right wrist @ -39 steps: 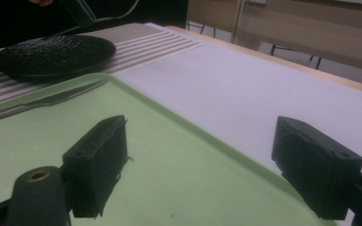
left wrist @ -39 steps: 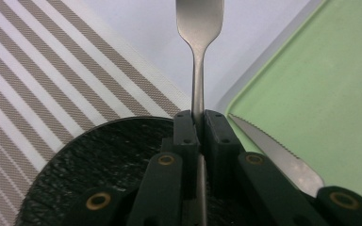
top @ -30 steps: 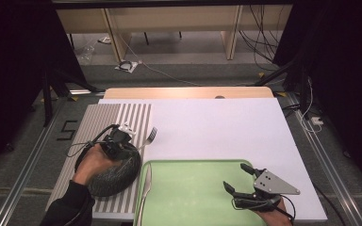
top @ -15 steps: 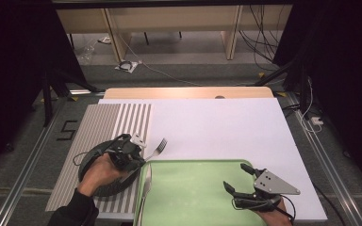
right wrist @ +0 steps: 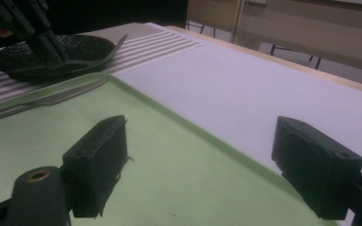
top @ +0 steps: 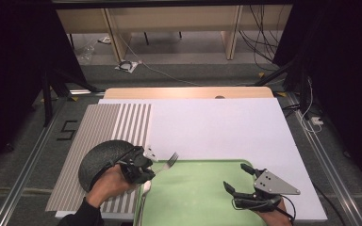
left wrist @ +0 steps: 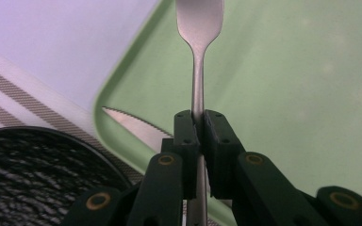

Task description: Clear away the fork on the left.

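Your left gripper (top: 147,168) has carried the fork (top: 168,162) rightward in the frame, tines now over the green tray's (top: 202,197) upper-left corner.

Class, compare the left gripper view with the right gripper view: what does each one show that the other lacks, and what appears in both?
Left gripper view alone: the left hand-held gripper, seen close, shut on the fork handle.

Right gripper view alone: the right hand-held gripper, jaws wide apart with nothing between them, and the white table surface reaching a wooden edge.

Both: the green tray, the knife at its edge, and the dark plate.
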`<action>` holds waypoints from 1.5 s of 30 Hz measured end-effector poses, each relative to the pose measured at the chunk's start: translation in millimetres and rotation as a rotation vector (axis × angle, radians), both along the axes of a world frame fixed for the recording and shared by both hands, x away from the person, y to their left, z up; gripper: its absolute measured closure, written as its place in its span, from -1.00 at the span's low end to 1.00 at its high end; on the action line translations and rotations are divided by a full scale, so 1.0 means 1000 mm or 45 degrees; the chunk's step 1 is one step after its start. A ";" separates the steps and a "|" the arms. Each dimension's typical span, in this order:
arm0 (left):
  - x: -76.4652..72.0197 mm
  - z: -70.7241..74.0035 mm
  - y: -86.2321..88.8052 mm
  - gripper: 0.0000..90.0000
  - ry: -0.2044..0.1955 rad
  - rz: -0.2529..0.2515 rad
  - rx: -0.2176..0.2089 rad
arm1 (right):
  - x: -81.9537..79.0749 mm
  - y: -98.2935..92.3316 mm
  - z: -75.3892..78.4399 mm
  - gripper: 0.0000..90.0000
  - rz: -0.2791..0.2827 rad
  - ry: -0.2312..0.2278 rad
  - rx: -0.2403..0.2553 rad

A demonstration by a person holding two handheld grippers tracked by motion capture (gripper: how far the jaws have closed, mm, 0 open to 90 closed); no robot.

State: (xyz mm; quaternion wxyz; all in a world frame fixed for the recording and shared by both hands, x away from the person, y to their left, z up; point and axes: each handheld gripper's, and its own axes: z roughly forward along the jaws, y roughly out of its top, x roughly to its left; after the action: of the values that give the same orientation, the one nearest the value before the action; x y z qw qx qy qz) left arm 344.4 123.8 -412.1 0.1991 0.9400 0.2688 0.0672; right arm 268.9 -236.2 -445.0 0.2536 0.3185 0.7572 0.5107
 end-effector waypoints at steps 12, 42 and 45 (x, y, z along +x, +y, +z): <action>-0.018 -0.009 -0.023 0.86 0.038 -0.074 0.022 | 0.000 0.000 0.000 -0.56 -0.002 -0.005 0.003; -0.058 -0.030 -0.062 0.86 0.139 -0.197 0.057 | 0.000 -0.001 0.001 -0.56 -0.005 -0.003 0.000; -0.060 -0.034 -0.063 0.86 0.157 -0.196 0.056 | 0.000 0.000 0.000 -0.56 -0.005 -0.002 0.000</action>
State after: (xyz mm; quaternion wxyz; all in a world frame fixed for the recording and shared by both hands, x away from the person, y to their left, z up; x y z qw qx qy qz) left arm 284.5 60.3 -445.9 0.1661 0.9643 0.2060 -0.0004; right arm 268.7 -236.7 -444.5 0.2553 0.3196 0.7563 0.5106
